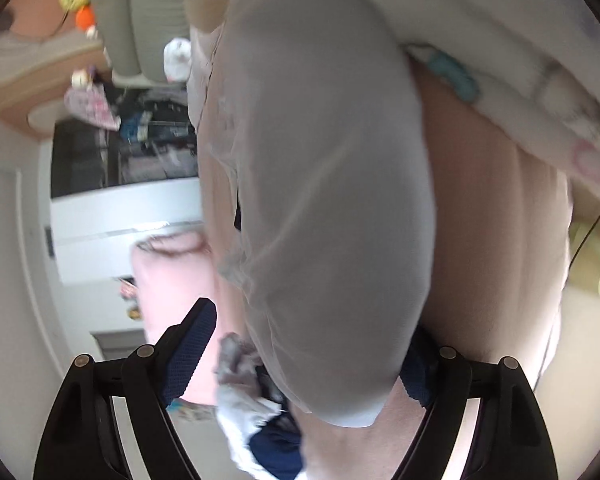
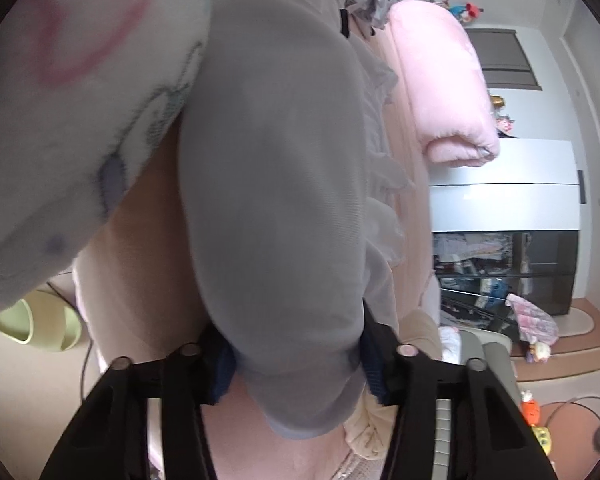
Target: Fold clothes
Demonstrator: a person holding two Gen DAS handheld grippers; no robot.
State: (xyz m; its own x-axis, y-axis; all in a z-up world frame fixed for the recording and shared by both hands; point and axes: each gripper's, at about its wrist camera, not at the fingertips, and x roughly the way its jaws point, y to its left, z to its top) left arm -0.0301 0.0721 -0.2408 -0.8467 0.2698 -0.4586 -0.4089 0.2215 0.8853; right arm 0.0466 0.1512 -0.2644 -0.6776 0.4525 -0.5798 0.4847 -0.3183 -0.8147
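Note:
A pale grey, thin garment (image 1: 324, 184) hangs lengthwise down the middle of both views, close to the lenses. In the left wrist view its rounded end lies between the fingers of my left gripper (image 1: 304, 360). That gripper stands open: the left pad (image 1: 192, 352) is clear of the cloth, and the right pad (image 1: 414, 376) is partly covered by it. In the right wrist view the grey garment (image 2: 276, 184) fills the gap of my right gripper (image 2: 298, 368). Both blue pads press against its sides, so it is shut on the cloth.
A white fleece with pink rings (image 2: 68, 92) hangs beside the garment. Below lie a peach sheet (image 1: 492, 240), a rolled pink duvet (image 2: 444, 92) and a heap of grey, white and navy clothes (image 1: 252, 408). Green slippers (image 2: 32, 320) and a white wardrobe (image 2: 500, 200) are also in view.

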